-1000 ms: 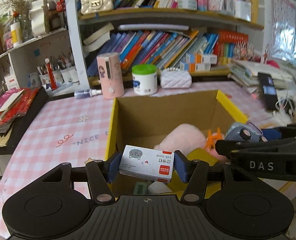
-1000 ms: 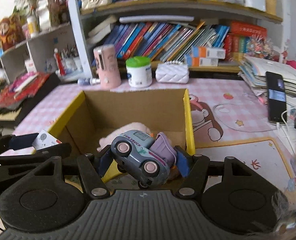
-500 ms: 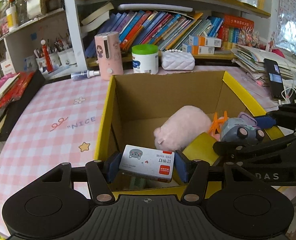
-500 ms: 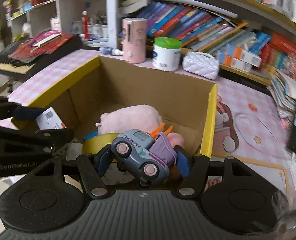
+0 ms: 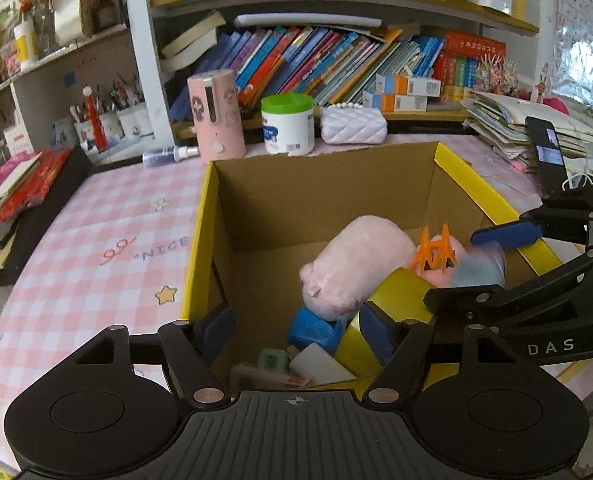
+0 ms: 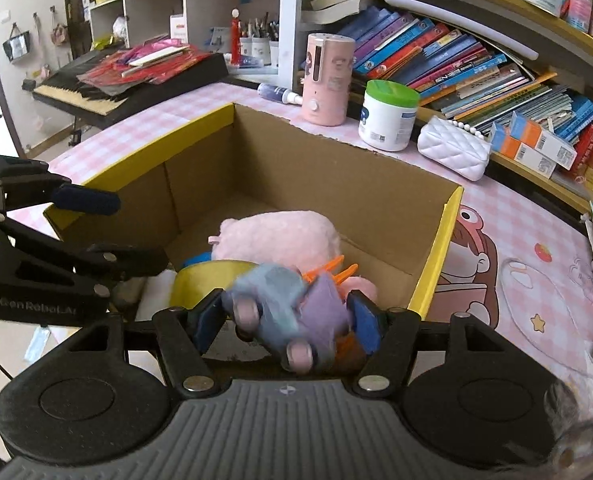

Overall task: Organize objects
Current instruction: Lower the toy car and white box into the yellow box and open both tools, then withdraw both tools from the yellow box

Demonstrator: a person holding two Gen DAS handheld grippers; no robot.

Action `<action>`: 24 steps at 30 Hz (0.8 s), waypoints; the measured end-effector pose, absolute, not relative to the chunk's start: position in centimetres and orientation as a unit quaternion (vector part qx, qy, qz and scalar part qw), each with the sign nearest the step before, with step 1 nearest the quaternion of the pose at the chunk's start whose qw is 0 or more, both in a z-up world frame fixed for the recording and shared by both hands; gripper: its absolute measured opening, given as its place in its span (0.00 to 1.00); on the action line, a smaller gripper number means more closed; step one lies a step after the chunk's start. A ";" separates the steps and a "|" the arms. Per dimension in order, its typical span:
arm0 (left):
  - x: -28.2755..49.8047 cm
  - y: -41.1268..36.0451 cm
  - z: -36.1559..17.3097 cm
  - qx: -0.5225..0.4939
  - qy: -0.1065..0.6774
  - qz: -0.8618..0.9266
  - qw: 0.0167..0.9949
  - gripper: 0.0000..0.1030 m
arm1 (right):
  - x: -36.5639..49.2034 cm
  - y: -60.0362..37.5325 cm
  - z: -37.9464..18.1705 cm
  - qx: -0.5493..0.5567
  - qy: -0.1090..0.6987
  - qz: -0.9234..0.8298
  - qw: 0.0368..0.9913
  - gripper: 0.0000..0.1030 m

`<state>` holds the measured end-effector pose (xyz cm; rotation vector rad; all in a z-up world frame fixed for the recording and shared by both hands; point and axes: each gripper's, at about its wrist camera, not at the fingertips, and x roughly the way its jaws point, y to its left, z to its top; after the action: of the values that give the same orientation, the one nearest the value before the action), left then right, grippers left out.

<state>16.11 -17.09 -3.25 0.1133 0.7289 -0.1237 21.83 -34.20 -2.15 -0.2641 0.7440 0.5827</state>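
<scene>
An open cardboard box (image 5: 200, 240) with yellow flaps stands on the pink checked table; it also shows in the right wrist view (image 6: 440, 236). Inside lie a pink plush (image 5: 356, 268), a yellow tape roll (image 5: 392, 292), an orange clip (image 5: 436, 252) and small boxes. My left gripper (image 5: 296, 336) is open and empty over the box's near edge; the white staple box (image 5: 272, 378) lies blurred in the box below it. My right gripper (image 6: 284, 320) has opened, and the blue-purple toy truck (image 6: 288, 312) is blurred and tilted between its fingers, over the box.
A pink cylinder (image 5: 216, 116), a green-lidded jar (image 5: 288, 124) and a white quilted purse (image 5: 354, 126) stand behind the box, before shelves of books. A phone (image 5: 546, 152) and paper stacks lie at the right. A keyboard with red papers (image 6: 136, 72) is at the left.
My left gripper opened and the white staple box dropped into the cardboard box. My right gripper opened wider and the toy truck is tipping down, blurred by motion.
</scene>
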 end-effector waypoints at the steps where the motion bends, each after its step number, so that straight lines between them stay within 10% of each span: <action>1: 16.0 -16.9 -3.1 0.052 0.353 -0.063 0.932 0.69 | 21.7 -34.1 -2.2 -0.123 0.356 0.275 0.885 0.63; 24: 7.3 -10.4 3.5 -0.047 0.246 0.002 0.968 0.96 | 11.3 -30.5 2.9 0.031 0.282 0.071 0.956 0.85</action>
<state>7.29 -10.43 3.54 -0.0955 0.4968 0.0047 11.31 -30.49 2.88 0.0631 0.5722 0.1436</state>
